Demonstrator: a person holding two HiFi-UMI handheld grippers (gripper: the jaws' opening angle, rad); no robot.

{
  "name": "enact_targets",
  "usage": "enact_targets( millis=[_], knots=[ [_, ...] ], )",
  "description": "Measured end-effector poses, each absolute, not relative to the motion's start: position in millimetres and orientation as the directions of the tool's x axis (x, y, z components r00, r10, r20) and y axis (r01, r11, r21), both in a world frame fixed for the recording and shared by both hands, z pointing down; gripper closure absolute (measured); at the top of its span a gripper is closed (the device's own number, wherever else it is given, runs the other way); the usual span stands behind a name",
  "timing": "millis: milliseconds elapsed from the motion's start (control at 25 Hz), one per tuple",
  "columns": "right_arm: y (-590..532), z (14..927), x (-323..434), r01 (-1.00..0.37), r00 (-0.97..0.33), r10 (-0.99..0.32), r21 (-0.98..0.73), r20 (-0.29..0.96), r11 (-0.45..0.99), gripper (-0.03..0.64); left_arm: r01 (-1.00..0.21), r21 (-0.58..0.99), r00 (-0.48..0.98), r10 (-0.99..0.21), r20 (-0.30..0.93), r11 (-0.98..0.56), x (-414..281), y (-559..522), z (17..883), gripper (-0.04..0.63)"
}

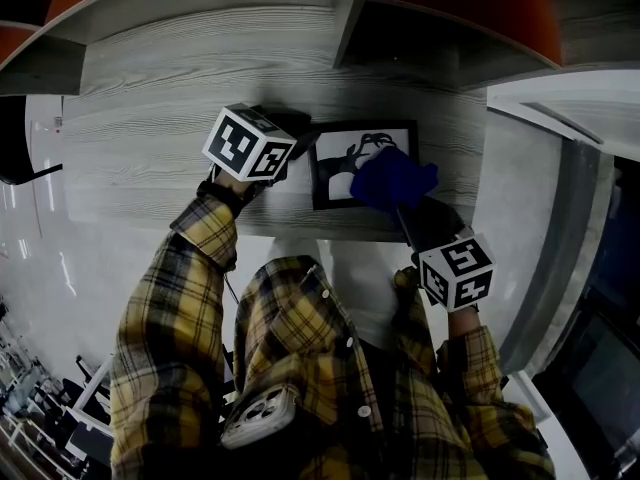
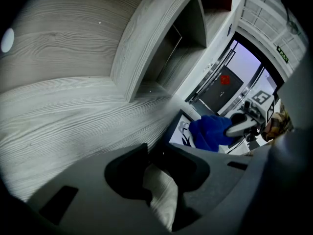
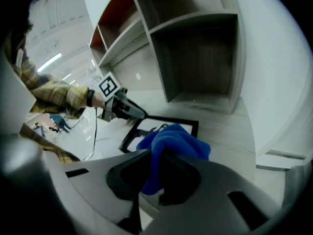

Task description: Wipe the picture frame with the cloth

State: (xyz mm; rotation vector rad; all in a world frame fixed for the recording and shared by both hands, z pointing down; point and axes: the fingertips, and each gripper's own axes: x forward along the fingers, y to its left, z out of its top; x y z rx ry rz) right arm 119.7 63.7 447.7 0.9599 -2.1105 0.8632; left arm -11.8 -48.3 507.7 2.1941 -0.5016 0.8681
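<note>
A black picture frame (image 1: 338,160) with a white print lies flat on the grey wood desk (image 1: 150,138). A blue cloth (image 1: 392,176) rests on its right half, and my right gripper (image 1: 405,208) is shut on that cloth. In the right gripper view the cloth (image 3: 173,143) bulges out between the jaws and covers part of the frame (image 3: 188,124). My left gripper (image 1: 305,143) sits at the frame's left edge, its jaws closed on the corner (image 2: 182,131). The left gripper view shows the cloth (image 2: 210,131) beyond.
Open shelf compartments (image 3: 200,58) rise behind the desk, with orange panels (image 1: 470,8) higher up. A white ledge (image 1: 560,98) runs along the right side. The desk's front edge (image 1: 330,236) is just below the frame, close to my body.
</note>
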Motion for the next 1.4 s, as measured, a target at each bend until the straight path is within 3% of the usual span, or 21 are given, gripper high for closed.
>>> enact_targets(
  millis=[160, 280, 520, 680, 1400],
  knots=[
    [2.2, 406.6, 129.1, -0.835, -0.512, -0.533, -0.246, 0.674, 0.492, 0.571, -0.57, 0.469, 0.698, -0.096, 0.71, -0.674, -12.3, -49.0, 506.9, 0.488],
    [-38.3, 406.5, 132.1, -0.849, -0.481, -0.576, -0.188, 0.662, 0.493, 0.571, -0.571, 0.468, 0.698, -0.098, 0.71, -0.675, -12.7, -49.0, 506.3, 0.488],
    [-66.6, 476.3, 133.8, -0.864, -0.386, -0.502, -0.113, 0.774, 0.491, 0.571, -0.571, 0.467, 0.698, -0.099, 0.709, -0.676, -12.0, -49.4, 506.7, 0.488],
    [-60.7, 489.1, 134.2, -0.867, -0.359, -0.515, -0.074, 0.778, 0.492, 0.571, -0.568, 0.459, 0.697, -0.103, 0.709, -0.683, -11.3, -49.7, 507.0, 0.488],
    [33.8, 490.2, 140.9, -0.856, -0.396, -0.407, -0.171, 0.823, 0.488, 0.571, -0.577, 0.468, 0.697, -0.104, 0.71, -0.67, -12.6, -49.1, 506.9, 0.488]
  ],
)
